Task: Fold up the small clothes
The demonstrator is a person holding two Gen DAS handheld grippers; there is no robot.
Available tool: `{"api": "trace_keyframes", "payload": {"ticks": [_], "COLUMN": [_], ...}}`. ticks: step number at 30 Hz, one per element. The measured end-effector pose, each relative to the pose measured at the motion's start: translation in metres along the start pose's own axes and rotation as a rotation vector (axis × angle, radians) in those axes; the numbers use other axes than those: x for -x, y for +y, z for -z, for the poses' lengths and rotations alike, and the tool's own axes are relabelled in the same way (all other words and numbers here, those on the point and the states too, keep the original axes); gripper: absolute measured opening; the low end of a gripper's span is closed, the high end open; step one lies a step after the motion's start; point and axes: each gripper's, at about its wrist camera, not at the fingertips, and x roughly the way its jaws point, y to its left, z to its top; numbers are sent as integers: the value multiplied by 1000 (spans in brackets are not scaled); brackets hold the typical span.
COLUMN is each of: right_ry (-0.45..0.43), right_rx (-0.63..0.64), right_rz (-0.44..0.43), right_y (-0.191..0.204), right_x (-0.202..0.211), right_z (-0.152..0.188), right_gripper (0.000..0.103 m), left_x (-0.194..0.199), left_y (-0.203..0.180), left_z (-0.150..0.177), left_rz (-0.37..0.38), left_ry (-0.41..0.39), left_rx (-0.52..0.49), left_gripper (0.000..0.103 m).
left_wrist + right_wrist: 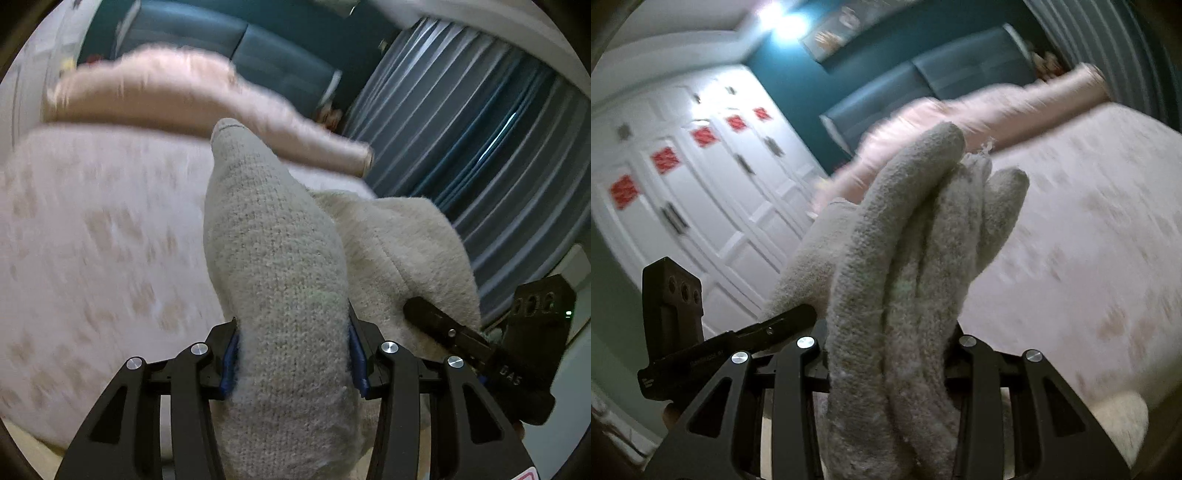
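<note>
A cream-grey knitted garment [273,258] is held in the air between both grippers, above a pink bed [92,240]. My left gripper [291,354] is shut on one thick fold of it, which sticks up between the fingers. My right gripper [890,354] is shut on a bunch of several folded layers of the same knit [923,240]. In the left wrist view the right gripper [480,347] shows at the lower right, pressed into the fluffy part of the fabric. In the right wrist view the left gripper [738,339] shows at the lower left, close beside the fabric.
The pink bedspread [1089,240] lies below, with a long pink bolster pillow [177,92] at its head. A dark teal headboard [923,74] stands behind it. Blue-grey curtains [480,147] hang on one side, white wardrobe doors [701,177] on the other.
</note>
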Motion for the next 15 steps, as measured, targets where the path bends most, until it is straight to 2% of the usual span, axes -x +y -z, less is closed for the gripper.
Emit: {"api": "trace_keyframes", "payload": {"ticks": [3,6,7,8,9,10,11,12,13,15], "right_ry": [-35,-30,-11,24,79,148,218,289,318,322], "right_rx": [15,10,-3,-30,-55,-86,-117,-141,-157,-193], "right_rz": [-74,-85,-65,-15,28,79,156,268,293,254], "right_y": [19,19,12,-3,-19,-36,-53,-71,-79,-88], "right_x": [-17,-63,-83,-108,-131,-154,-175,-189,-192,-178], "right_z": [-21,-31,-29,-22,-13,-1,12,33,46,70], "right_gripper": [37,52,60,63,63,63,53,49,48,48], "left_x": [33,37,30,21,3,-13,-22,-34,-36,-30], "left_y": [5,36,52,69,95,122,140,167,179,197], "left_z": [-31,-49,-51,-50,-47,-39,-31,-14,-5,21], "left_rz": [-41,-128,-162,-192,-231,-303,-354,-409,-426,-401], "left_ry": [-97,-138,-129,-113,-74,-34,-6,46,65,72], "left_rx": [-61,-89,-74,-52,-17,22,57,113,148,217], "left_gripper": [44,48,55,58,60,59,57,57,57,57]}}
